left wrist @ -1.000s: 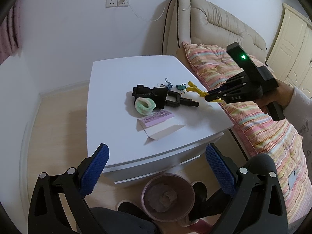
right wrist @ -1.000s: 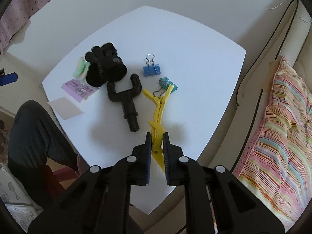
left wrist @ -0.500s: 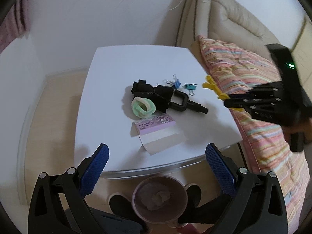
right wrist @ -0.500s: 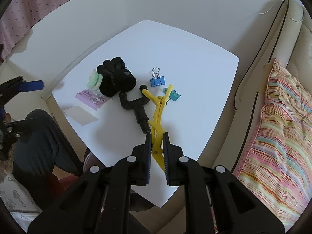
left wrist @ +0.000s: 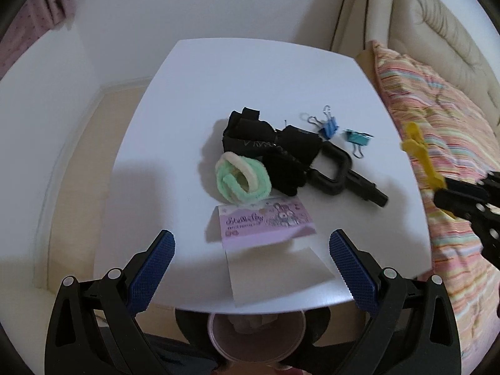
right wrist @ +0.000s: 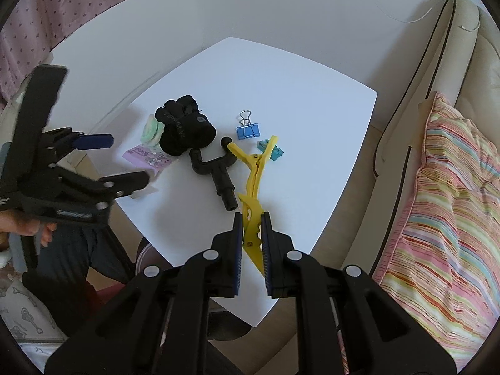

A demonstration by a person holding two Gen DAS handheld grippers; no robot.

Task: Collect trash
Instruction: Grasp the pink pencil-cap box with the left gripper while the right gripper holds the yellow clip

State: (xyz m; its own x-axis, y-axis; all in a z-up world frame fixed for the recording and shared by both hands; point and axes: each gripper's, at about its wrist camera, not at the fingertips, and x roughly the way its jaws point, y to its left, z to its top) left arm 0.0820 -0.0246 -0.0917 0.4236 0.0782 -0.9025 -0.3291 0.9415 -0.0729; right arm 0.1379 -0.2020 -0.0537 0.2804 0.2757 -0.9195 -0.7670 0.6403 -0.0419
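Observation:
My right gripper point(right wrist: 251, 234) is shut on a yellow plastic clip point(right wrist: 253, 187) and holds it in the air over the right edge of the white table point(right wrist: 306, 100); the clip also shows at the right of the left wrist view point(left wrist: 422, 159). My left gripper point(left wrist: 251, 268) is open and empty, hovering over the table's near edge above a purple sticker card point(left wrist: 265, 222) with a white paper flap point(left wrist: 275, 275). A pink trash bin point(left wrist: 256, 337) stands on the floor under the table's near edge, holding crumpled paper.
On the table lie a green and cream hair tie point(left wrist: 242, 178), a black fabric bundle point(left wrist: 272, 150), a black Y-shaped handle point(left wrist: 343, 175), a blue binder clip point(left wrist: 328, 126) and a teal binder clip point(left wrist: 357, 139). A striped cushion point(left wrist: 453, 156) and a beige sofa are on the right.
My left gripper has moved forward and down over the table's near edge. My right gripper has lifted the yellow clip up and back off the table.

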